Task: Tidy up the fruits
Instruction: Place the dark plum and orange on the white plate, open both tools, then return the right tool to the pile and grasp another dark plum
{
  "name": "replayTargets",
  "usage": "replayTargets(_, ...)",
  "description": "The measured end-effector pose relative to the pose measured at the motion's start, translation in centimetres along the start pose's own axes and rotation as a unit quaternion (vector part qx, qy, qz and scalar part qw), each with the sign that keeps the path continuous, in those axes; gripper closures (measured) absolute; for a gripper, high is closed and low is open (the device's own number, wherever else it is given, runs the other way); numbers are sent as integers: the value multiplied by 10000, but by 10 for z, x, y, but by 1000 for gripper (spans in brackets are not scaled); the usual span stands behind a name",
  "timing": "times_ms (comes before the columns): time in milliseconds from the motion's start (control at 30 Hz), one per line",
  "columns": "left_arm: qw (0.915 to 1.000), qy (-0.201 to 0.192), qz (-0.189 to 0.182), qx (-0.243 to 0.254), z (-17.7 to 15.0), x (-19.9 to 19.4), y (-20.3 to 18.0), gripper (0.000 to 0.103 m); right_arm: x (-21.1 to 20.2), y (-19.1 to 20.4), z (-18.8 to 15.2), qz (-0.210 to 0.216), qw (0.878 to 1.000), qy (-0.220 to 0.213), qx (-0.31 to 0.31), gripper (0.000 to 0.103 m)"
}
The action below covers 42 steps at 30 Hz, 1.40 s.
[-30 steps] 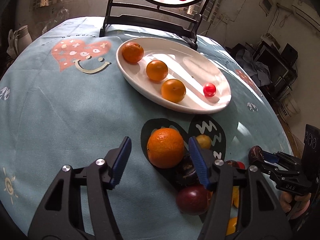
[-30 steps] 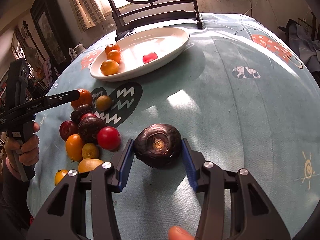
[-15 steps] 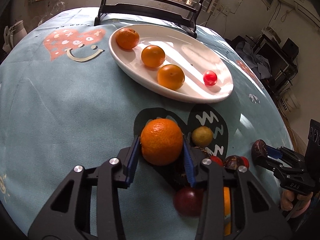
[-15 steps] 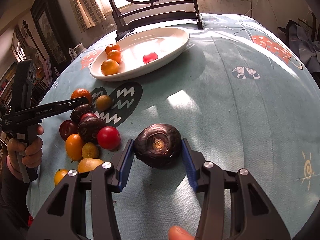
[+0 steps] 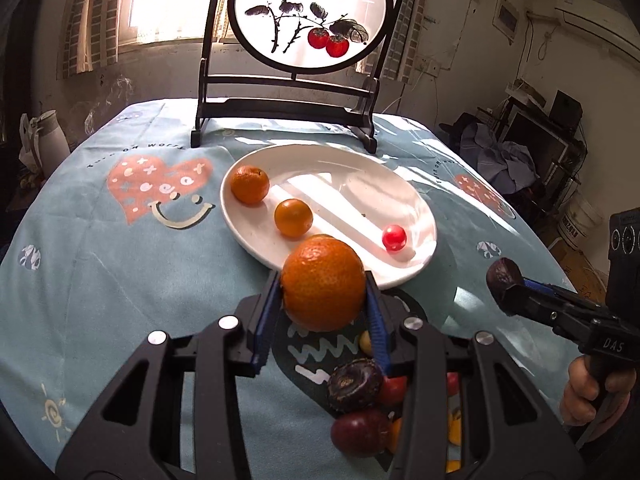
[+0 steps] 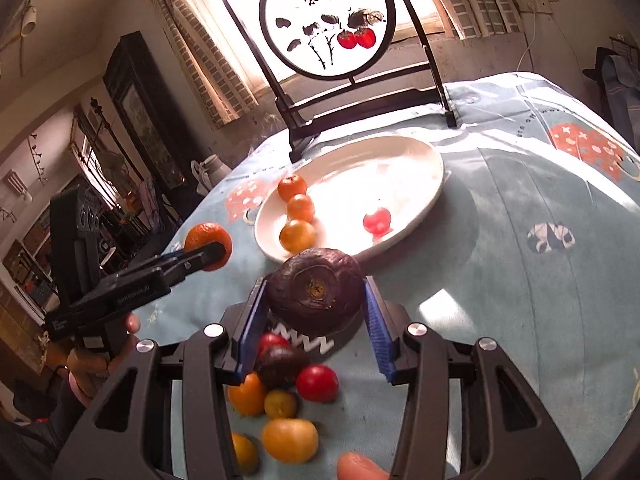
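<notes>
Gripping a large orange between closed jaws, the left gripper holds it above the counter, at the near rim of the white plate. Right gripper: jaws clamped on a dark purple fruit, likewise raised near the plate. On plate: three small oranges in a row, one red cherry tomato. On counter: heap of mixed fruit. Behind the plate: round painted screen.

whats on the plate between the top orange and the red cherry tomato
One smaller orange sits between the top orange and the cherry tomato on the white plate, clearest in the left wrist view.
</notes>
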<state>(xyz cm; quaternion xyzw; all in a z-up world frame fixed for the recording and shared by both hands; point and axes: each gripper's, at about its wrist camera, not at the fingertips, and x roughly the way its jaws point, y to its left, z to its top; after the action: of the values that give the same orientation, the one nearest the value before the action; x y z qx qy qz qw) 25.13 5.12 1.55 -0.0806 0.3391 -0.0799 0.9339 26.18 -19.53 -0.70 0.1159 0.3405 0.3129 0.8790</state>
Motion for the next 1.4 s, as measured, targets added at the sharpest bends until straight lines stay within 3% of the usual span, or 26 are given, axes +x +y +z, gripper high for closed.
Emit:
replayTargets(200, 9995, 30, 274, -163, 37, 41, 17, 62, 58, 6, 44, -484, 9985, -120, -215, 56)
replayTargets(367, 9978, 306, 440, -398, 49, 77, 37, 62, 102, 2, 47, -611, 9970, 273, -390, 56)
replayTargets(533, 9973, 479, 492, -276, 47, 97, 36, 62, 121, -2, 49, -727, 9951, 435, -512, 56)
replayTargets(833, 9962, 424, 708, -272, 47, 101, 39, 62, 136, 2, 46, -928, 9915, 576, -700, 54)
replayTargets(867, 9957, 420, 775, -273, 47, 101, 38, 61, 136, 4, 45, -931, 9912, 570, -751, 44)
replayTargets(900, 9960, 399, 749, -267, 47, 100, 38, 53, 134, 6, 45, -952, 9906, 569, -800, 39)
replayTargets(1000, 9954, 152, 927, -198, 50, 84, 31, 22, 121, 15, 47, -970, 9900, 512, -889, 37)
replayTargets(1033, 9953, -12, 961, -145, 51, 75, 28, 17, 115, 18, 47, -968, 9901, 447, -918, 37)
replayTargets(1167, 9957, -188, 907, 22, 49, 49, 16, 16, 93, 27, 38, -1005, 9886, 324, -1073, 37)
replayTargets(1267, 9956, -183, 919, 78, 38, 35, 10, 8, 78, 33, 29, -987, 9879, 253, -1168, 37)
replayTargets(1400, 9924, -251, 1134, 406, 13, 13, 3, 6, 52, 33, 11, -668, 9907, 283, -1155, 37)
